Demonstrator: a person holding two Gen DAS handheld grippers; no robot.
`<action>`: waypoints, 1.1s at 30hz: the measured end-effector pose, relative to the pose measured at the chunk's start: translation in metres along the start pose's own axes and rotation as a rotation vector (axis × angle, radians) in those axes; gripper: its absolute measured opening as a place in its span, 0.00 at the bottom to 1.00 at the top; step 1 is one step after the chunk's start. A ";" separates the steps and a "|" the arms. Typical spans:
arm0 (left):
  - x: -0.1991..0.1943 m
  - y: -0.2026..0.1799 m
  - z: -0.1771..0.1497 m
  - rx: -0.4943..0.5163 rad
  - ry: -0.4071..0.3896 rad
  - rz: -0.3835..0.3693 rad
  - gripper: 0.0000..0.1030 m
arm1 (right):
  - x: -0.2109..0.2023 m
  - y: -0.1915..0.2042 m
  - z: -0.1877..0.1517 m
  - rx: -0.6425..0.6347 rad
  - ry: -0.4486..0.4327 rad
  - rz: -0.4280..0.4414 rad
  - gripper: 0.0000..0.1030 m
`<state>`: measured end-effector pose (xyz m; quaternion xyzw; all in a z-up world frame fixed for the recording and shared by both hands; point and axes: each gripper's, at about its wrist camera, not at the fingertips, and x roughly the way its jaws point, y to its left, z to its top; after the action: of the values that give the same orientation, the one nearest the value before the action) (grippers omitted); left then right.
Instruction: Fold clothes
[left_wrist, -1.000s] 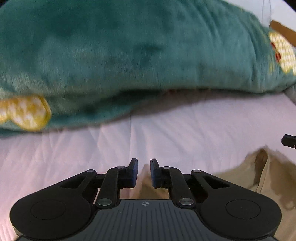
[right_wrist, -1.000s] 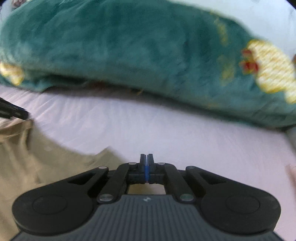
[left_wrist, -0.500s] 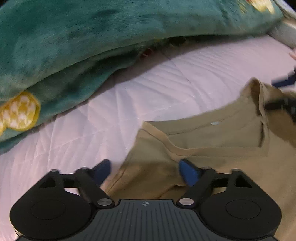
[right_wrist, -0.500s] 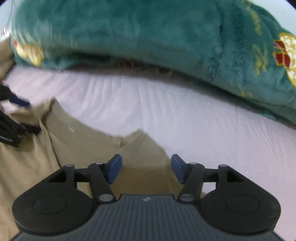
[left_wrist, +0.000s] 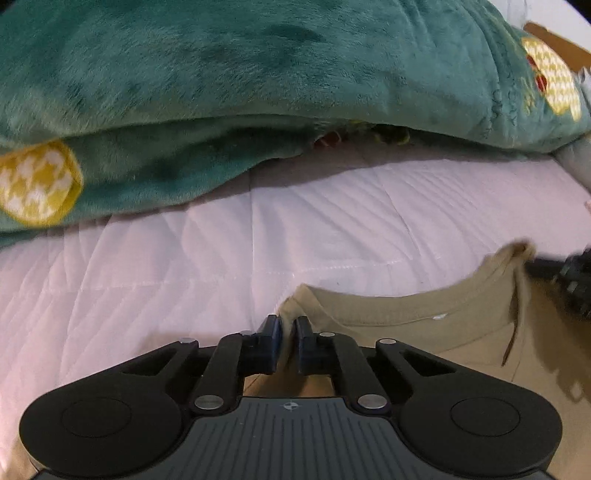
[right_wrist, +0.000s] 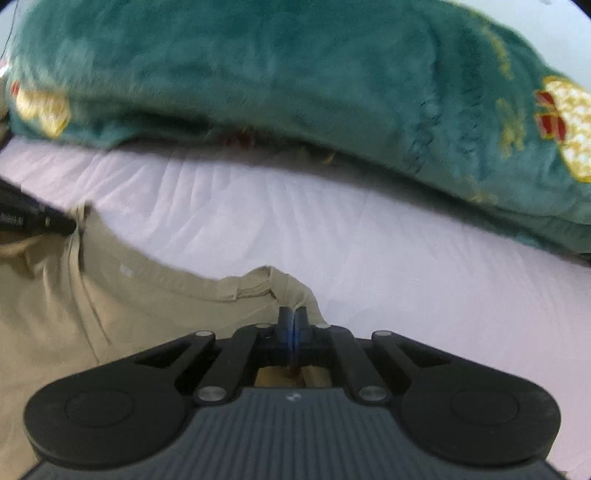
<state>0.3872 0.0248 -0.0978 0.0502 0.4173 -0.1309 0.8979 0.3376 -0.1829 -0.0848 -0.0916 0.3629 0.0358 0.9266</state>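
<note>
Both claws pinch the tan shirt (left_wrist: 424, 325) at its shoulders, either side of the collar: the left gripper (left_wrist: 287, 334) nearly closed with a fold between its pads, the right gripper (right_wrist: 292, 325) clamped tight on bunched cloth. Shirt lies on the white quilted bedcover (left_wrist: 184, 258), a green plush blanket (left_wrist: 240, 74) heaped behind

Both wrist views low, close over shirt (left_wrist: 424, 317), facing green blanket (right_wrist: 258, 74)

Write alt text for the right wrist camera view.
The right gripper, jaws shut, pinches the shoulder edge of a tan T-shirt lying on a pale pink quilted bed cover. A teal plush blanket is heaped behind, and the left gripper holds the shirt's far shoulder.
</note>
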 end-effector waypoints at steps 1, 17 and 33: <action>0.002 -0.004 0.004 0.022 0.005 0.021 0.10 | -0.002 -0.004 0.003 0.013 -0.019 -0.013 0.02; -0.128 0.093 -0.033 -0.198 -0.096 -0.006 0.50 | -0.125 -0.023 -0.065 0.204 0.068 0.242 0.11; -0.280 0.038 -0.301 -0.237 0.168 -0.156 0.59 | -0.349 -0.019 -0.249 0.329 0.360 0.019 0.34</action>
<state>0.0032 0.1749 -0.0796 -0.0779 0.5059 -0.1453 0.8467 -0.0819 -0.2504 -0.0249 0.0591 0.5239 -0.0320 0.8491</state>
